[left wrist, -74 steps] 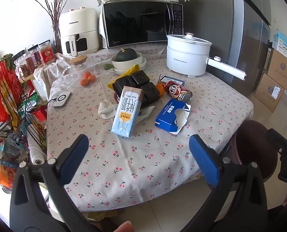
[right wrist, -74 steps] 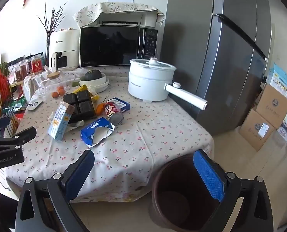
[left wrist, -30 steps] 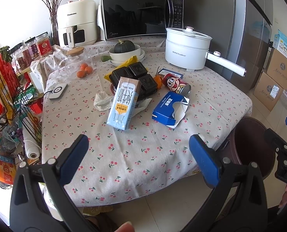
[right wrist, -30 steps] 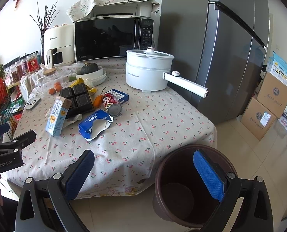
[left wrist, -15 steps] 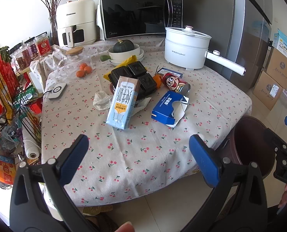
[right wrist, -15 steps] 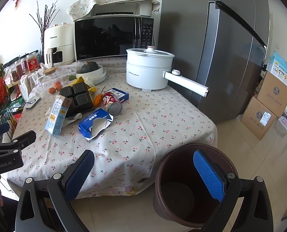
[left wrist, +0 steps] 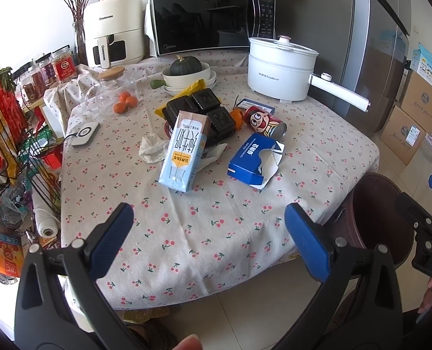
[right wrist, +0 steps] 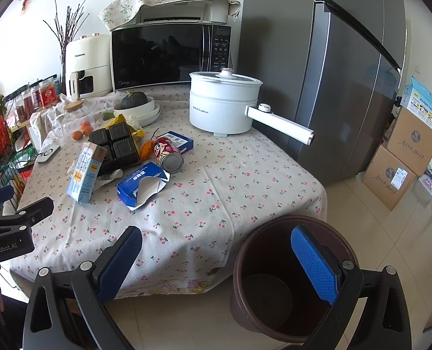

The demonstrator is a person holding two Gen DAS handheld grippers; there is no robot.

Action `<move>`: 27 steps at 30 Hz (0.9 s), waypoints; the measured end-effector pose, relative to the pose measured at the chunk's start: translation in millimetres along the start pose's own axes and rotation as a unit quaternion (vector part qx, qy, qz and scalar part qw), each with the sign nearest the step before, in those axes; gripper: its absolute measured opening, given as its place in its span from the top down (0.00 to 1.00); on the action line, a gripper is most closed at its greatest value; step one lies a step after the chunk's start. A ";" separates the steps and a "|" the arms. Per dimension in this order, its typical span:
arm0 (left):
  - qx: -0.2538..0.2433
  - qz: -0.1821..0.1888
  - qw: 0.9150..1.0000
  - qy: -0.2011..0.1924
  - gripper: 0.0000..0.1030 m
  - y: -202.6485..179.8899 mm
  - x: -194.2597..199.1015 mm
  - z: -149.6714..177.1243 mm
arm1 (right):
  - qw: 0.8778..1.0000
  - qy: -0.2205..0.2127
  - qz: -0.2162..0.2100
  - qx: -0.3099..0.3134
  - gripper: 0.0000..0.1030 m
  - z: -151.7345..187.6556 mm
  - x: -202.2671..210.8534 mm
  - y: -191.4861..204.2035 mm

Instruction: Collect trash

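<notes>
Here both claws, left claw (left wrist: 208, 234) and right claw (right wrist: 216, 258), gape empty before the table (left wrist: 204, 233).

both tools share one build. the left gripper (left wrist: 208, 237) has two black plastic arms shaped like open triangular frames, each ending in a blue pad with a fine knurled texture, and silver round screws sit at the joints. the right gripper (right wrist: 216, 258) looks the same: black frames, blue textured pads, silver screws. seen from the right wrist view, the left tool's black side carries white lettering "genrobot.ai"; the right tool's side shows white letters "das", cut off.
</notes>
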State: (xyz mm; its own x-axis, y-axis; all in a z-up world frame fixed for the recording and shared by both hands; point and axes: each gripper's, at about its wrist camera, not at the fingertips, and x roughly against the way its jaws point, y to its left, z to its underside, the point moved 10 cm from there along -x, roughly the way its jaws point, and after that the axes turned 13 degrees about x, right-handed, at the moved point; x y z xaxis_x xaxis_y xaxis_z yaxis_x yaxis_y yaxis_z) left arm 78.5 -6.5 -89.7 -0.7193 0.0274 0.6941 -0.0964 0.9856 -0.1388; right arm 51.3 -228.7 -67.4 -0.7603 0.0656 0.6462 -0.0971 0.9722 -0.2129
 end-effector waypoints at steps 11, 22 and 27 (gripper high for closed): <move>0.006 0.004 1.000 0.028 0.00 2.5 -7.8 -2.5 | 1.000 0.007 -0.004 0.005 0.00 3.4 -2.3 -0.1; -0.027 0.057 0.994 0.084 0.00 -19.0 -22.1 -8.6 | 0.999 0.042 -0.010 0.017 0.00 -11.5 -14.3 -13.1; -0.067 0.072 0.988 0.122 0.00 -36.9 -44.1 -11.9 | 0.997 0.071 -0.017 0.025 0.00 -25.0 -28.5 -21.3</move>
State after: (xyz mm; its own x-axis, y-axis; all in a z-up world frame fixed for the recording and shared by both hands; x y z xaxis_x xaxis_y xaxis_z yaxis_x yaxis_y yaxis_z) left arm 122.0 -42.1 -106.9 -0.5309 0.1912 0.8256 0.0980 0.9815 -0.1643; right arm 91.1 -245.7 -62.9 -0.6577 0.0664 0.7503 -0.1561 0.9625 -0.2220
